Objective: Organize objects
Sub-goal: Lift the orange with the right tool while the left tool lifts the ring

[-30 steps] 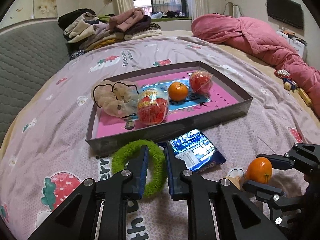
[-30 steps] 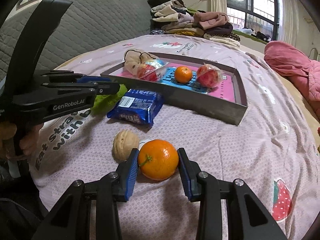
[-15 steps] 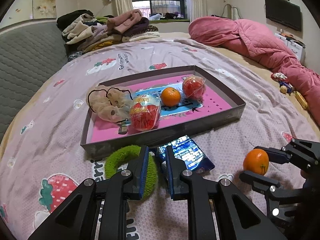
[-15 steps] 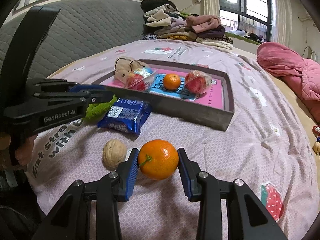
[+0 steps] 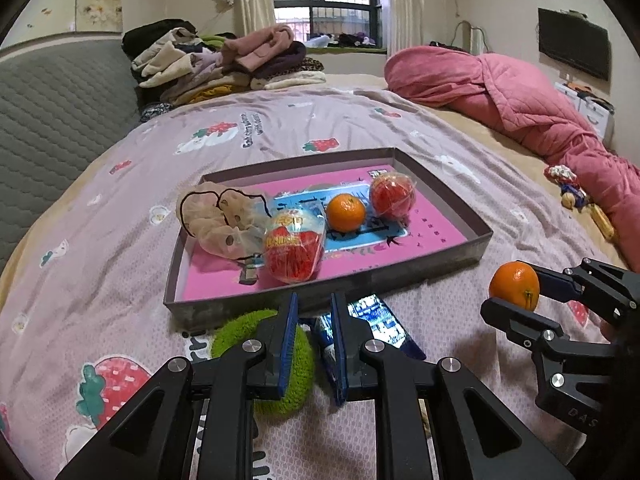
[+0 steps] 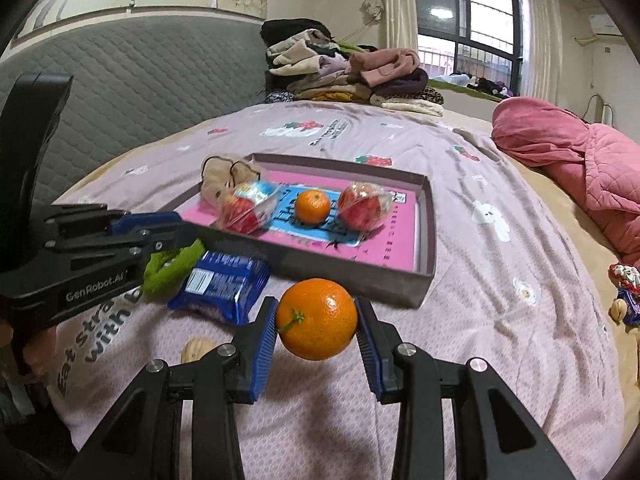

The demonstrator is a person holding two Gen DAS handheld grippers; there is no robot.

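The right tool (image 6: 316, 320) pinches the orange (image 6: 316, 319), round, light and slightly yielding, across its middle; the left tool (image 5: 314, 312) is nearly closed, empty.

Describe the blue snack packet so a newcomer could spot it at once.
Find the shallow tray on the bed. Outside its near wall lies the snack packet, between the green ring and a walnut. It is the only shiny blue wrapper there.

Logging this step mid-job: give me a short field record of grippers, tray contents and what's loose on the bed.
right gripper: shut on orange, lifted off bed
left gripper: open, empty, over green ring
tray: scrunchie, two wrapped red snacks, second orange
loose on bed: green ring, blue packet, walnut
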